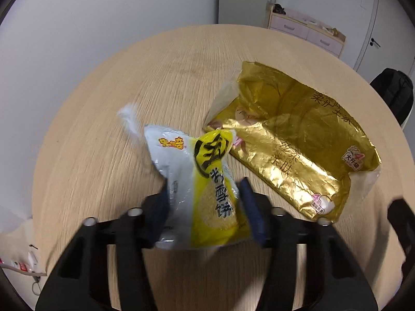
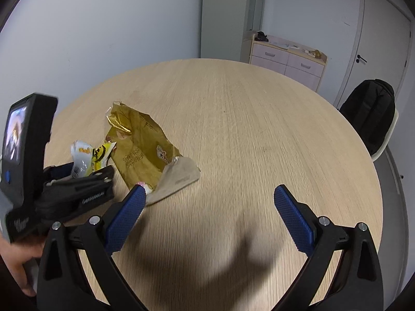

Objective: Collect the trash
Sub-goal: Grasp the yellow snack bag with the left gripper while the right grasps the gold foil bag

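Two wrappers show on the round table (image 2: 259,129): the left gripper (image 1: 205,202) clamps the yellow-white wrapper (image 1: 197,181), beside the gold bag (image 1: 293,140); the right gripper (image 2: 210,207) is spread wide, holding nothing.

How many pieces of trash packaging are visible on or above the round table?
2. A white-and-yellow plastic snack wrapper is gripped in the left tongs; a crumpled gold foil bag lies on the round wooden table beside it. None seem hidden.
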`<state>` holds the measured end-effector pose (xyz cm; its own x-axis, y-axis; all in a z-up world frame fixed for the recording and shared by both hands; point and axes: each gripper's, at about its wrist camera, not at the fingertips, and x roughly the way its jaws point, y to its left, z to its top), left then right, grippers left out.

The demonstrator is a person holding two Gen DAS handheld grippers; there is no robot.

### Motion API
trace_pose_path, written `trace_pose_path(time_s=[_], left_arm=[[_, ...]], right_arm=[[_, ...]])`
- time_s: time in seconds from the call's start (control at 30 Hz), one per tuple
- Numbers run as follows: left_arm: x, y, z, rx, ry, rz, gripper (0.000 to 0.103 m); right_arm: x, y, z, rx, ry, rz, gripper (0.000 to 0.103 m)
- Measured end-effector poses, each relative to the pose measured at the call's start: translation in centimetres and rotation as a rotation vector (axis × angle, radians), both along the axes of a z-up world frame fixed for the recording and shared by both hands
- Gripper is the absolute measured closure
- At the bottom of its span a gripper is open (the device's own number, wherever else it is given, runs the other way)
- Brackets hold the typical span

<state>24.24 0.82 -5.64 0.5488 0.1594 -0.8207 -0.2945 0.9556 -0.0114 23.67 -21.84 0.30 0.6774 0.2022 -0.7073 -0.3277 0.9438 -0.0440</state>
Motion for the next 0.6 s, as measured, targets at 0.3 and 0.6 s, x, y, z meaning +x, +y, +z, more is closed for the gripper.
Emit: trace_pose_path(time_s=[0.3, 0.6], left_arm=[[-2.2, 3.6, 0.0, -0.036, -0.037, 0.002, 0.088], [-2.7, 5.6, 0.8, -0.037, -0.043, -0.019, 0.088]], right_arm=[[3.3, 3.3, 1.3, 0.019, 0.040, 0.111, 0.008], [7.0, 8.1, -1.5, -0.037, 0.190, 0.173, 0.026]])
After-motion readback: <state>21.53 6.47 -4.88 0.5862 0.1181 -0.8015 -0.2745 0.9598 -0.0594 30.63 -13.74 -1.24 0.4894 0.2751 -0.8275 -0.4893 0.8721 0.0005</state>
